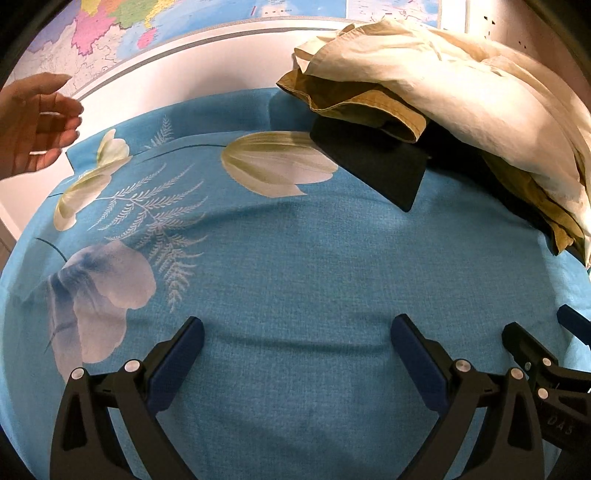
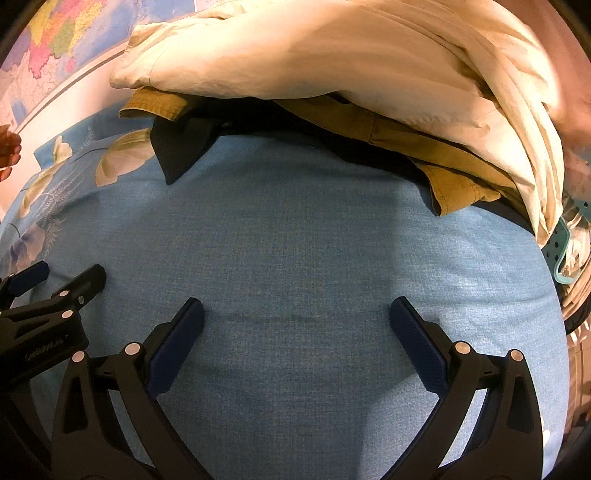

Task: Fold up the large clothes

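Observation:
A heap of clothes lies at the far right of the blue flowered sheet (image 1: 295,258): a cream garment (image 1: 461,85) on top, a mustard one (image 1: 369,103) under it, and a black one (image 1: 380,166) at the bottom. From the right wrist the same cream garment (image 2: 332,55), mustard garment (image 2: 454,173) and black garment (image 2: 181,151) fill the top. My left gripper (image 1: 295,332) hovers open over bare sheet, nothing between its fingers. My right gripper (image 2: 295,317) is open too, just short of the heap. Each gripper shows at the edge of the other's view.
A person's bare hand (image 1: 37,122) is raised at the far left above the sheet's edge. A coloured wall map (image 1: 147,22) hangs behind the bed. A teal perforated object (image 2: 561,251) sits off the right side of the sheet (image 2: 295,240).

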A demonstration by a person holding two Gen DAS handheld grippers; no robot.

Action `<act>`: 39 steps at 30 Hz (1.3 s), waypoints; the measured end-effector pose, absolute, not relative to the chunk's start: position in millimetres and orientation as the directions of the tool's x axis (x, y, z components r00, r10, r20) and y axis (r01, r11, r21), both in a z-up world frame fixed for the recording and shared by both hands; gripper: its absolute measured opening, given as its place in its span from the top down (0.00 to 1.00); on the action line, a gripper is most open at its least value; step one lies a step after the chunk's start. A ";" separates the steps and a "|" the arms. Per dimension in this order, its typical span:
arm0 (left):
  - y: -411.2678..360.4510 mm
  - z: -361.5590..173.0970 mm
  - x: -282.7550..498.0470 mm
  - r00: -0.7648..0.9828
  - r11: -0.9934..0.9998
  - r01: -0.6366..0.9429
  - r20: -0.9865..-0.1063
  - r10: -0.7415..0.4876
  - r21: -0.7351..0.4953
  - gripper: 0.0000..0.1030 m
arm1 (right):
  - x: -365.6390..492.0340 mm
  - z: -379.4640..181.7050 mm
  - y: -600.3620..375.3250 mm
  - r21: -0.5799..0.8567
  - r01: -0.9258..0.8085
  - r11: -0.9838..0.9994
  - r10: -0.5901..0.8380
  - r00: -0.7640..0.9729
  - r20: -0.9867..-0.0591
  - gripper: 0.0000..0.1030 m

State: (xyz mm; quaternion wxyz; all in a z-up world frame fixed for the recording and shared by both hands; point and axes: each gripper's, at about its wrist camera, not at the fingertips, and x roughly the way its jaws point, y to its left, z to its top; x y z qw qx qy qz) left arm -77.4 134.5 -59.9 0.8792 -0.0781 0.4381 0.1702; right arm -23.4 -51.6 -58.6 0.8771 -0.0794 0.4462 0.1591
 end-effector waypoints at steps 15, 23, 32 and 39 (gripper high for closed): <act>134.2 -60.6 -77.8 0.558 0.930 -0.368 -0.797 0.231 0.012 0.05 | -22.3 -57.8 -51.4 0.004 -0.350 0.937 0.209 0.551 -0.808 0.04; 134.0 -62.2 -78.8 0.559 0.930 -0.367 -0.796 0.231 0.012 0.05 | -22.7 -57.6 -51.3 0.003 -0.350 0.937 0.209 0.551 -0.808 0.04; 133.7 -62.4 -79.0 0.559 0.930 -0.367 -0.796 0.231 0.012 0.05 | -22.7 -57.6 -51.4 0.003 -0.350 0.937 0.209 0.551 -0.808 0.04; 134.0 -62.1 -78.2 0.559 0.930 -0.367 -0.797 0.231 0.012 0.05 | -22.2 -57.5 -51.5 0.004 -0.342 0.940 0.204 0.553 -0.808 0.04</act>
